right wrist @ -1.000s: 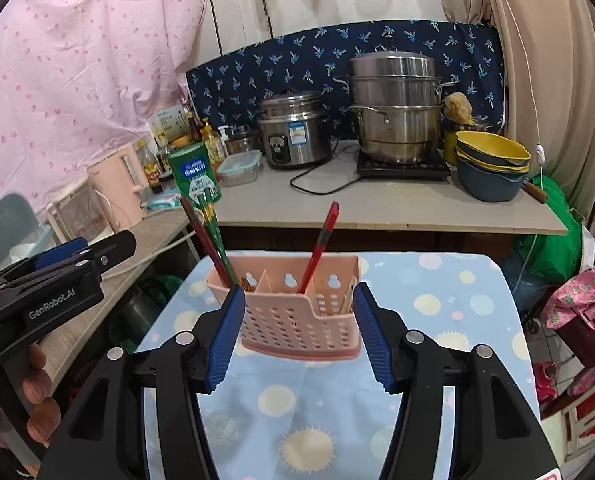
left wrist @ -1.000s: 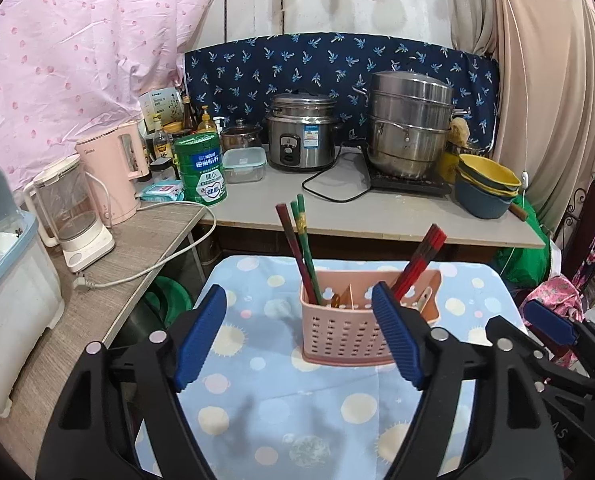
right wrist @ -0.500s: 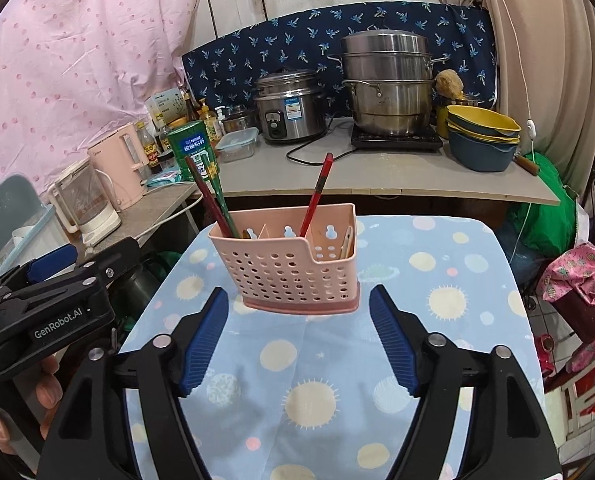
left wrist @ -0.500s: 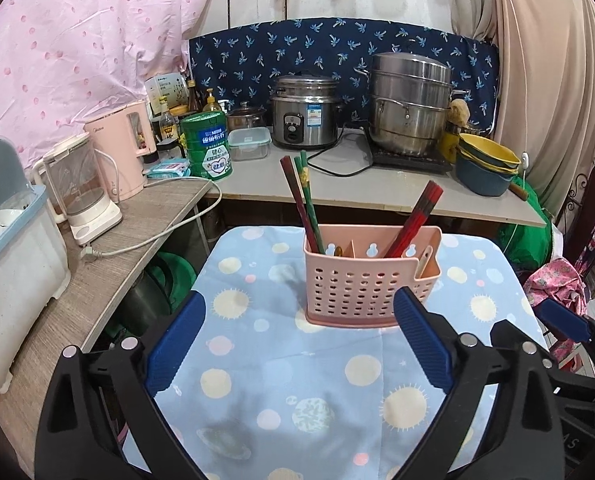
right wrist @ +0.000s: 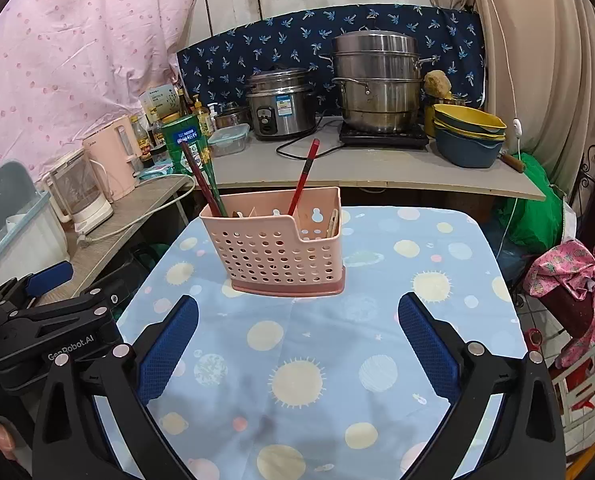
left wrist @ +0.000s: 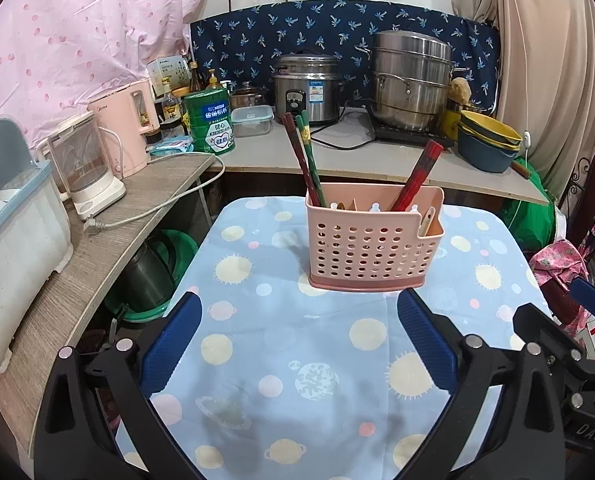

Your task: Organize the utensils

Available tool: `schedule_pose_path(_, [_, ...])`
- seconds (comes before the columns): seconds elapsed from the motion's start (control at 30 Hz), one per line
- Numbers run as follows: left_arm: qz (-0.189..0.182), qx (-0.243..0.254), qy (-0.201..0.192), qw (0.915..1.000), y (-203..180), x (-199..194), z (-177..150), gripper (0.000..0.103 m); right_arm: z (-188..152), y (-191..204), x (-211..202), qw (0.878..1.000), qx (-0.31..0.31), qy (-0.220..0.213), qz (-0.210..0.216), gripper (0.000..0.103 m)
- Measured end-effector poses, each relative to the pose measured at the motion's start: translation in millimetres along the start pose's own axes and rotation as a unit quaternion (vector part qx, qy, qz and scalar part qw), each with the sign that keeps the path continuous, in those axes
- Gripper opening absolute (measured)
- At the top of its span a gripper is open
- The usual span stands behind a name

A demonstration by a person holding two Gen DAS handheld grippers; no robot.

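Basically both my tools sat wide with nothing between the fingers: left tool (left wrist: 297, 332), right tool (right wrist: 297, 332). Pink utensil holder (left wrist: 371, 240) stood upright on the counter (left wrist: 321, 360), just beyond both, chopsticks (left wrist: 307, 160) leaning in its compartments.

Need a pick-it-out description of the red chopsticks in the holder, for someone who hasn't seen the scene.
Find the table with the blue planet-print cloth; a pink perforated utensil holder stands on it. The red chopsticks lean rightward out of its right side. The other tall pair, at the left end, includes a green stick and leans left.
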State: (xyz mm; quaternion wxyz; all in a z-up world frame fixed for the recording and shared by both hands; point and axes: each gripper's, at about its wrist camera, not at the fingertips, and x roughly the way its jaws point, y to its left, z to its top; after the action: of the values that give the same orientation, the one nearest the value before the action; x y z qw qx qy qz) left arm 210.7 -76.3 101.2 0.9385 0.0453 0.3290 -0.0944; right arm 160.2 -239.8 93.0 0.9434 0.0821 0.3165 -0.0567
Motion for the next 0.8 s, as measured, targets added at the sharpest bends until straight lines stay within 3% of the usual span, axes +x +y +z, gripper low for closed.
schedule_pose_path(0.8, [0.016,0.001,0.017,0.9997,-6,-3,-25,0.096,-22,3,-10,1.000,-0.018,0.007,-0.020,0.097])
